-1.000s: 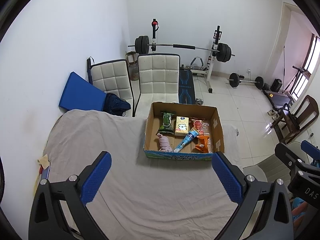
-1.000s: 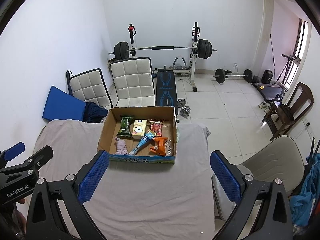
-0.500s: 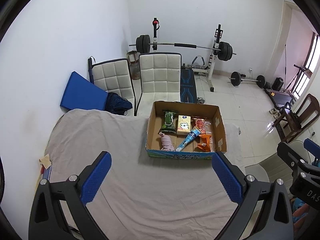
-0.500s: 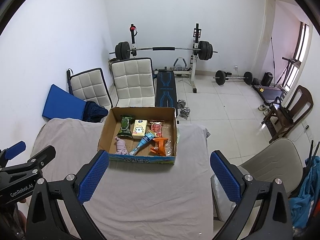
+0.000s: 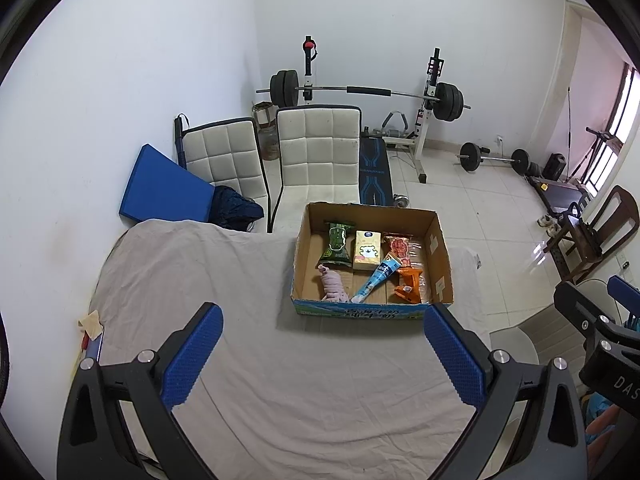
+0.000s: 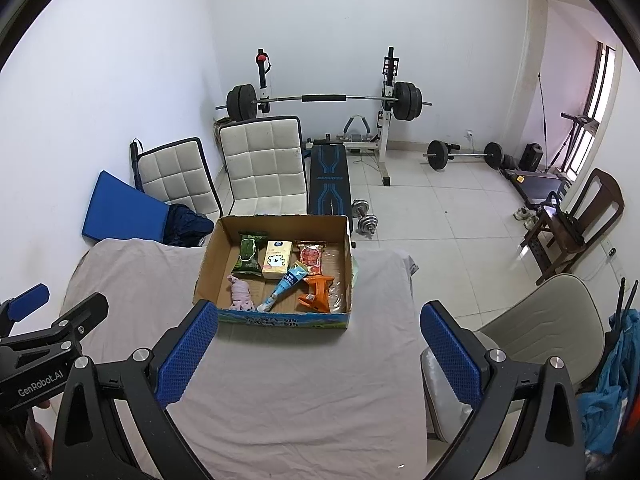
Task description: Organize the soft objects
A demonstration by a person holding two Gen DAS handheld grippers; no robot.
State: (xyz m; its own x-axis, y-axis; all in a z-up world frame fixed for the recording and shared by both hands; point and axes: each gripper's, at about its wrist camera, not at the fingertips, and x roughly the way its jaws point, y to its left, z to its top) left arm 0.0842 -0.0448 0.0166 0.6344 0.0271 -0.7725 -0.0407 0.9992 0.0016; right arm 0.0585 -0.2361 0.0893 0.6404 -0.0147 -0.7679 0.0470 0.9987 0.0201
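Note:
An open cardboard box (image 5: 438, 248) (image 6: 208, 258) stands on the cloth-covered table (image 5: 280, 380) (image 6: 288, 392). Inside lie a green snack pack (image 5: 337, 242) (image 6: 249, 253), a yellow tissue pack (image 5: 366, 250) (image 6: 277, 259), a red packet (image 5: 400, 246) (image 6: 310, 256), a pink soft toy (image 5: 332, 285) (image 6: 240, 293), a blue tube (image 5: 378, 278) (image 6: 286, 284) and an orange item (image 5: 408, 284) (image 6: 317, 290). My left gripper (image 5: 322, 354) hangs open over the table in front of the box, holding nothing. My right gripper (image 6: 316, 350) is open too, equally high above the cloth.
Two white padded chairs (image 5: 316, 152) (image 5: 224, 160) and a blue mat (image 5: 160, 188) stand behind the table. A barbell rack (image 5: 364, 92) and bench (image 6: 330, 184) fill the far floor. A beige chair (image 6: 548, 320) sits right of the table, a wooden chair (image 6: 580, 216) beyond.
Both views have drifted slightly forward and the box sits a little lower in the frames. Both grippers stay open and empty.

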